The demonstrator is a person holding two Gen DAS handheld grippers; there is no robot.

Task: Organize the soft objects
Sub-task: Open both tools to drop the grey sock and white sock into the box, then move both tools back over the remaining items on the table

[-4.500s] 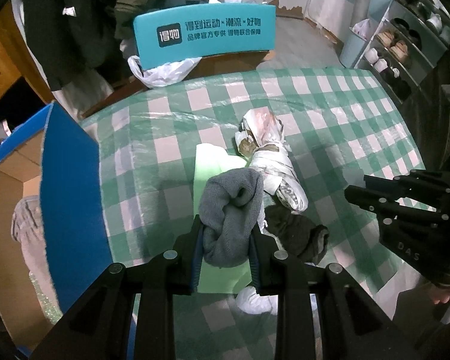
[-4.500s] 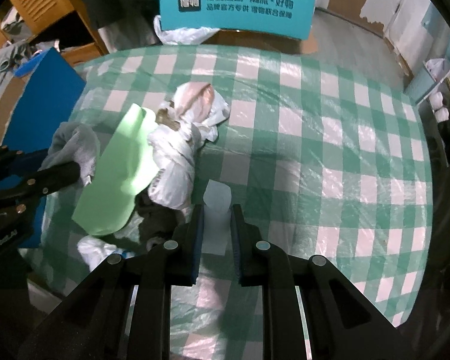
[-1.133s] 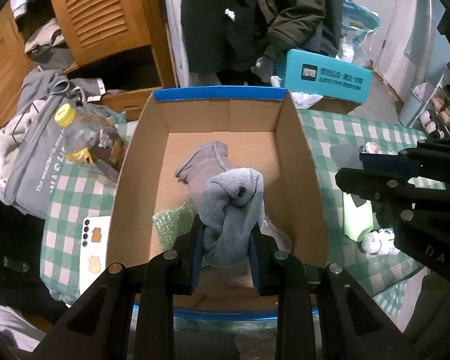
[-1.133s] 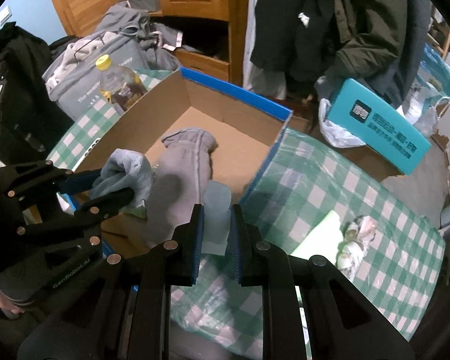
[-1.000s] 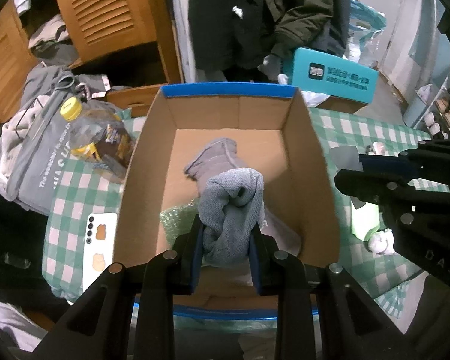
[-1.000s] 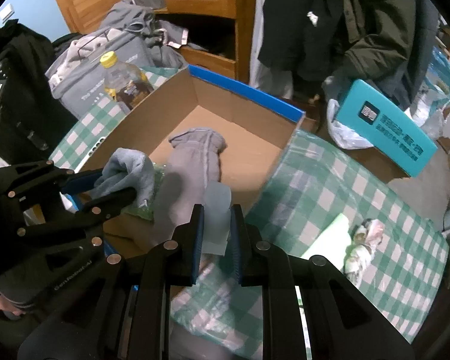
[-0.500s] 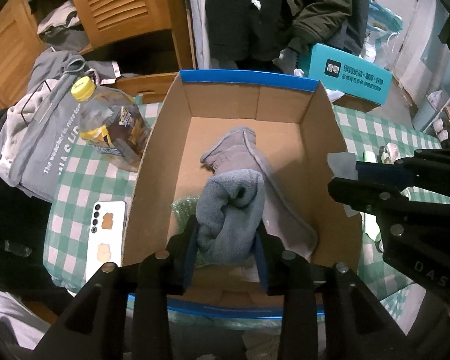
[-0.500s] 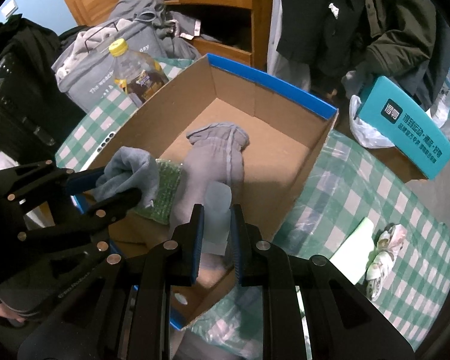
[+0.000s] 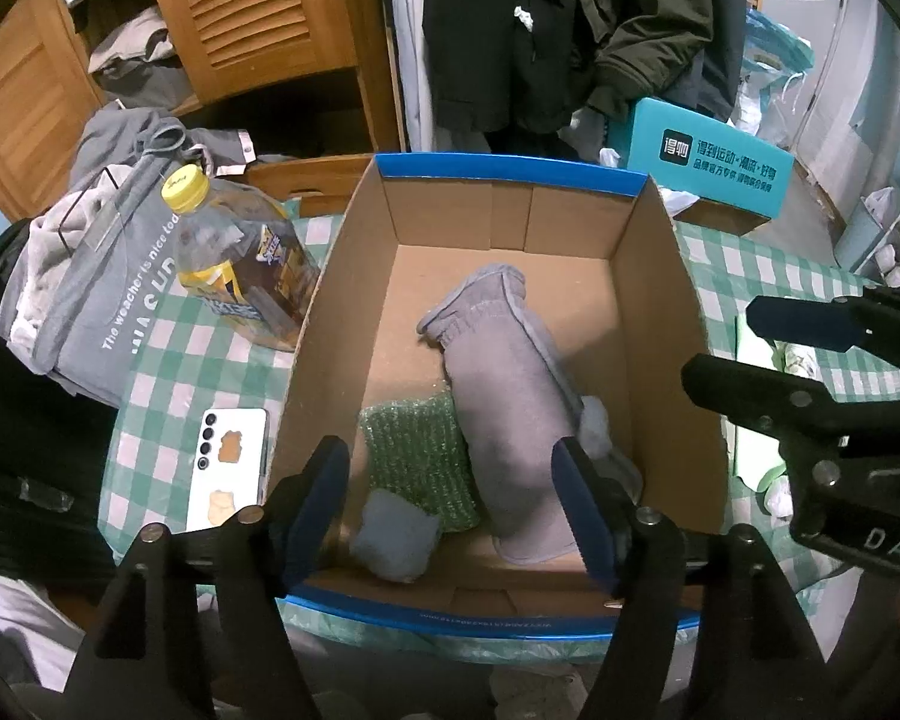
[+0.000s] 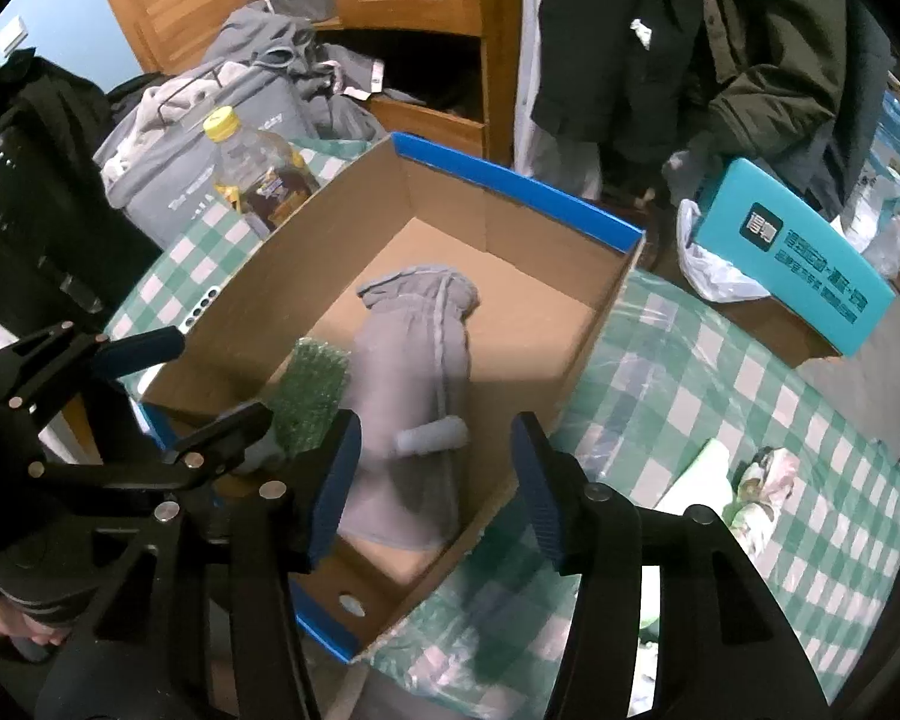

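Note:
An open cardboard box with a blue rim stands on the checked table; it also shows in the right wrist view. Inside lie a long grey cloth, a green bubble-wrap pad, a blue-grey rolled sock at the near wall and a small pale foam piece. My left gripper is open and empty above the box's near side. My right gripper is open and empty over the box's right part, with the foam piece lying on the grey cloth between its fingers.
A bottle with a yellow cap, a white phone and a grey bag are left of the box. A teal carton stands behind. A light green sheet and a wrapped bundle lie on the table to the right.
Both grippers opened above the box. The rolled sock dropped from the left gripper to the box's near wall, and the foam piece dropped from the right gripper onto the grey cloth.

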